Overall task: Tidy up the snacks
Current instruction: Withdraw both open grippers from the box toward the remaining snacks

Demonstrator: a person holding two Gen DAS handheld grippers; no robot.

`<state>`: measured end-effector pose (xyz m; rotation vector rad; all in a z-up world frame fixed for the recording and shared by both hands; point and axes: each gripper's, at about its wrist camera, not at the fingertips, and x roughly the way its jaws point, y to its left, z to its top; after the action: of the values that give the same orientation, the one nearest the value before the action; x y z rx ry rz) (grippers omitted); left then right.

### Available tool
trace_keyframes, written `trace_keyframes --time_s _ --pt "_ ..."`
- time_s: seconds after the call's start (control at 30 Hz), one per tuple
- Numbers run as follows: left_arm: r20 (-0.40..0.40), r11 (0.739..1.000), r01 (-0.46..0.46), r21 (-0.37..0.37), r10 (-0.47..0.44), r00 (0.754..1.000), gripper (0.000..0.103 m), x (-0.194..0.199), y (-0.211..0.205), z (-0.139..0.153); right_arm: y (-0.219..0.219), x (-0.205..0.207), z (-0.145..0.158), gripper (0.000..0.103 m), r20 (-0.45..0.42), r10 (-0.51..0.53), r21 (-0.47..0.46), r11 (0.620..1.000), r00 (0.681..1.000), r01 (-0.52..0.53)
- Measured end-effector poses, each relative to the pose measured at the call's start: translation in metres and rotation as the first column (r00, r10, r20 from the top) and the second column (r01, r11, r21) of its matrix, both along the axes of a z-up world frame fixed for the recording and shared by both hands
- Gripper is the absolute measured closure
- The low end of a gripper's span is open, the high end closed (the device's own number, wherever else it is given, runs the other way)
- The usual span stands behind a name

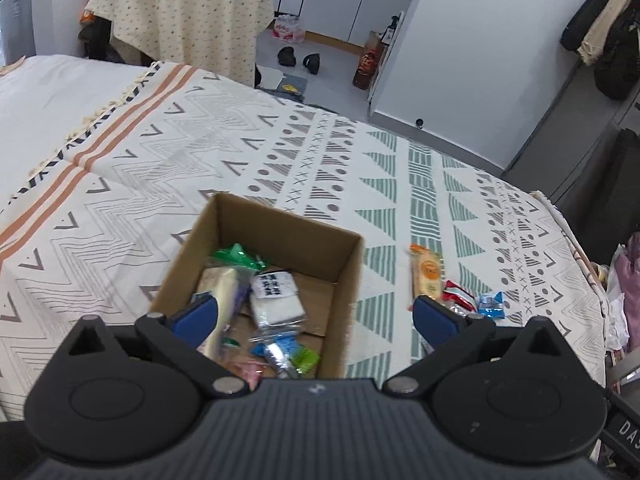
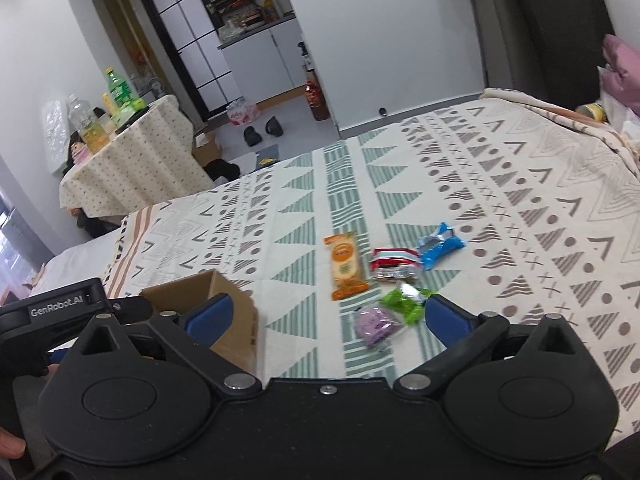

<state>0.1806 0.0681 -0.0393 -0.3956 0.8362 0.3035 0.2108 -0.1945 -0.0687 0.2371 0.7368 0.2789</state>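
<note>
I am working over a bed (image 1: 120, 184) covered by a cream spread printed with grey zigzags, triangles and green bands; beyond it the room shows a table (image 1: 180, 12) under a dotted cloth, white cabinets, a grey floor with a pair of dark slippers (image 1: 300, 58), and coats hanging at the far right. The left gripper (image 1: 316, 314) has its blue fingers (image 1: 198, 314) spread wide with nothing between the pads; it hangs above an open cardboard box (image 1: 288, 224) that sits on the spread directly ahead of and between the fingers. The box holds several wrapped snacks, among them a white packet with a black label (image 1: 276, 296) and a green wrapper (image 1: 236, 256) at the far side. The right gripper (image 2: 328, 316) likewise has its fingers (image 2: 446, 320) fully apart and empty. Ahead of them, loose snacks lie flat on the spread: an orange packet (image 2: 346, 265) with its long axis running away from the fingers, tilted slightly; a red-and-white packet (image 2: 394, 264) just beside it, lying crosswise; a blue packet (image 2: 440, 246) further off, angled toward the far right; a green packet (image 2: 404, 300) near the right finger; and a purple packet (image 2: 378, 324) between the fingers, close in. The box corner sits just beyond the left finger in the right wrist view.
</note>
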Motion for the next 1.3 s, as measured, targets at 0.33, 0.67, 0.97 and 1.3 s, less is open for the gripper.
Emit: trace_keyframes --time_s 0.33,0.67,0.97,1.3 --pt "-0.025 0.997 0.077 -0.025 -0.077 0.997 0.000 0.010 -0.039 -0.013 -0.042 0.001 -0.012 0.000 -0.006 -0.023 -0.005 1.000 1.000 0.023" --pt "-0.103 0.992 0.122 0.021 -0.119 0.988 0.000 0.024 -0.071 -0.031 -0.075 0.009 -0.037 0.000 -0.031 -0.073 -0.020 0.997 0.997 0.073" --pt "-0.099 0.987 0.157 0.034 -0.153 0.983 0.000 0.039 -0.093 -0.047 -0.097 0.018 -0.067 0.000 -0.080 -0.083 0.044 0.995 0.993 0.087" --pt "-0.101 0.981 0.193 0.005 -0.191 0.976 0.010 0.064 -0.113 -0.081 -0.095 0.044 -0.091 0.011 -0.117 -0.022 0.153 0.987 0.993 0.040"
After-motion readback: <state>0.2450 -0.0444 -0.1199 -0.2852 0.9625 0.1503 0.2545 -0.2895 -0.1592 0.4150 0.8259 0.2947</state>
